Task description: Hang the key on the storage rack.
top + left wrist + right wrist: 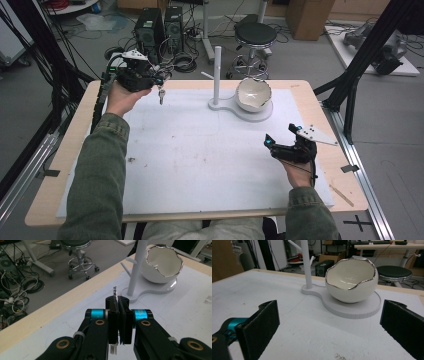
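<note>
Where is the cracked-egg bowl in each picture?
High view: the egg-shaped bowl sits at the table's far middle, on the white stand's round base.
Left gripper view: it is at the upper right, beyond the shut gripper.
Right gripper view: it is centre, slightly right.
Shared landmark: the white post beside it.

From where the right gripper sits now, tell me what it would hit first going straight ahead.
Probably the white eggshell-shaped bowl with a silver jagged rim, or the edge of the white round base beneath it. The open right gripper points at them across bare white mat; depth is uncertain.
</note>
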